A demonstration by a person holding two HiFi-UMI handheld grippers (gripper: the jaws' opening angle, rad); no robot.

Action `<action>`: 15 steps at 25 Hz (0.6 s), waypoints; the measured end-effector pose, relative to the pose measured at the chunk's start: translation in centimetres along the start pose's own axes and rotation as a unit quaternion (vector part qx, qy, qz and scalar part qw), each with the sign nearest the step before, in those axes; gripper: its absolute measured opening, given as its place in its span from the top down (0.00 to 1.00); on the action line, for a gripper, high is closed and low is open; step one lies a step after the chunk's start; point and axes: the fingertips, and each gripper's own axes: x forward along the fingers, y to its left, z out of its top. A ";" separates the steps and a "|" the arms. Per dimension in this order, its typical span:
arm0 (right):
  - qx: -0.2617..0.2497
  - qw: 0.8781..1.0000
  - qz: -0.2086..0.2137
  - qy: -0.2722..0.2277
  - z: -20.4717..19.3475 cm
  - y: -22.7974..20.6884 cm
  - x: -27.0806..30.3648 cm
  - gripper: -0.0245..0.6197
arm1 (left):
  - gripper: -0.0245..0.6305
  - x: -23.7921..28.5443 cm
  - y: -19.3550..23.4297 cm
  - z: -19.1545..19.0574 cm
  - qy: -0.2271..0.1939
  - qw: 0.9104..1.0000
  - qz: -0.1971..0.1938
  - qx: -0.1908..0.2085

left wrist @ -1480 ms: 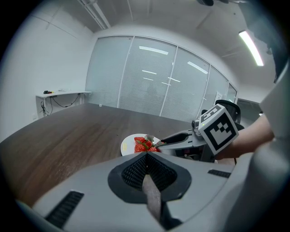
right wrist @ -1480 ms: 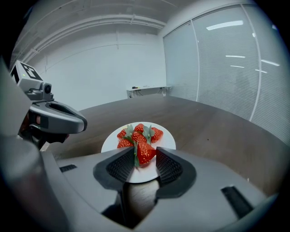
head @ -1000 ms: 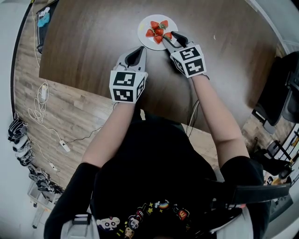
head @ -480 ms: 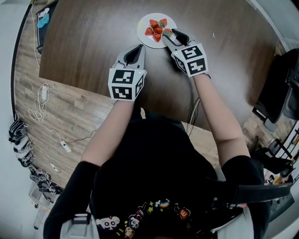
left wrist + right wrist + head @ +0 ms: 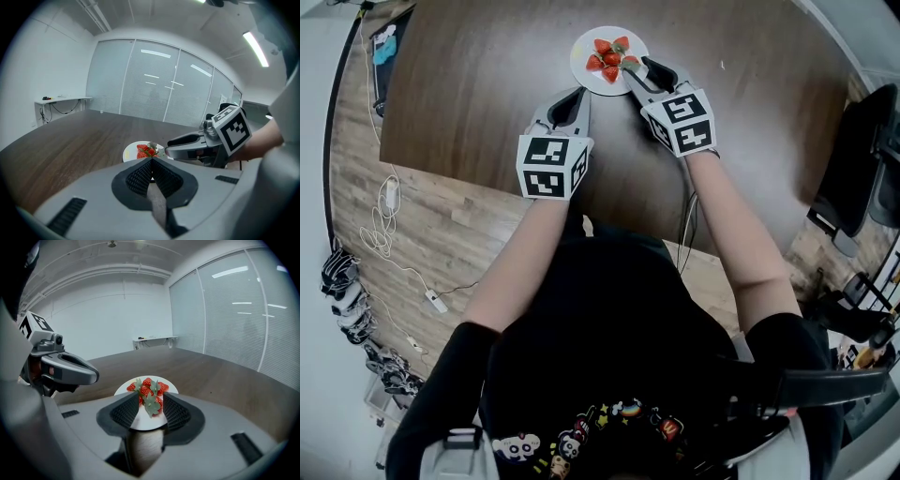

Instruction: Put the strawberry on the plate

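Dark wooden table [image 5: 469, 84], wood-plank floor [image 5: 441, 220], white walls [image 5: 108, 319], glass partition [image 5: 154, 84], ceiling strip lights [image 5: 255, 47].

"Can you see the whole plate [image 5: 581, 58] from above?"

"No. The right hand-held gripper [image 5: 639, 67] covers its near right rim, and the counter [image 5: 469, 84] is cut off by the picture's top edge just beyond it."

"Is the strawberry [image 5: 152, 404] between those jaws down on the plate?"

"Can't tell. Its leaves and the jaws hide its underside. Seen from the left hand-held gripper [image 5: 151, 161], that gripper's own body blocks the plate's near half."

"How many berries [image 5: 607, 56] are piled there?"

"They overlap, and they're too small to count."
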 end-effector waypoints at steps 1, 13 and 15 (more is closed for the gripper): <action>0.001 1.000 -0.003 -0.004 0.2 0.0 -0.2 0.74 | 0.98 0.0 0.0 0.1 -0.001 1.000 -0.001 0.001; 0.054 0.993 -0.092 -0.057 2.2 0.4 -3.8 0.85 | 0.98 0.0 0.4 1.3 -0.011 1.000 -0.026 0.014; 0.067 0.989 -0.109 -0.070 2.9 0.5 -4.6 0.87 | 0.98 0.0 0.5 1.6 -0.014 0.999 -0.032 0.018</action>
